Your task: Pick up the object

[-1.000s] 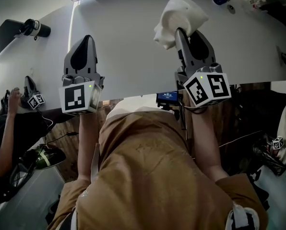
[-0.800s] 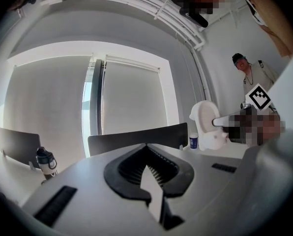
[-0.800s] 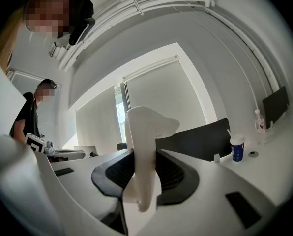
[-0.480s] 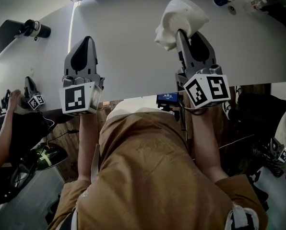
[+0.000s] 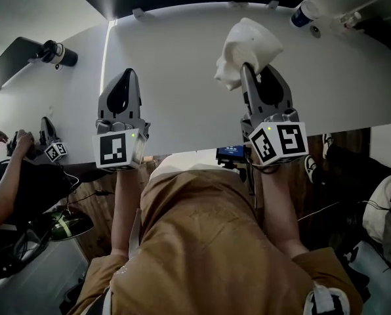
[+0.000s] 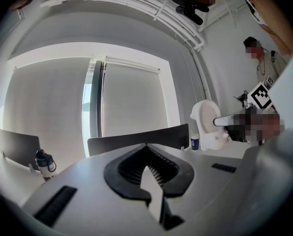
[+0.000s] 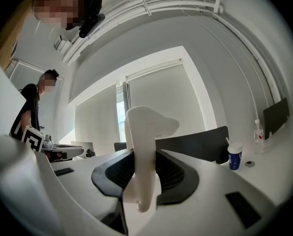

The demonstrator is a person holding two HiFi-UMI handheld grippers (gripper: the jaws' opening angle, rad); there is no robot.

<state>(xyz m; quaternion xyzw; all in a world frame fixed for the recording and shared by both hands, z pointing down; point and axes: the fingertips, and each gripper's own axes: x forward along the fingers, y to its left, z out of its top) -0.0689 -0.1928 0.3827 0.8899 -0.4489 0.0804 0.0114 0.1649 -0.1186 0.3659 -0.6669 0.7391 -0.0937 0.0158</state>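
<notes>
A cream-white moulded object (image 5: 248,39) sticks up from my right gripper (image 5: 253,71), which is shut on its lower part and holds it off the white table (image 5: 182,58). In the right gripper view the object (image 7: 145,132) stands upright between the dark pads (image 7: 173,173) of the right gripper (image 7: 141,178). My left gripper (image 5: 124,77) hangs beside it to the left, shut with nothing in it. The left gripper view shows that gripper (image 6: 147,157) with its pads together, and the held object (image 6: 205,124) off to the right.
A blue-and-white cup (image 5: 302,10) stands at the table's far right, also seen as the cup (image 7: 233,157). A dark chair back (image 7: 200,140) is behind the table. A dark bottle (image 6: 44,162) stands at the left. A seated person (image 5: 8,176) with another gripper is at the left.
Both grippers sit a little lower in the head view, and the object is still held. The person at the right edge has moved away.
</notes>
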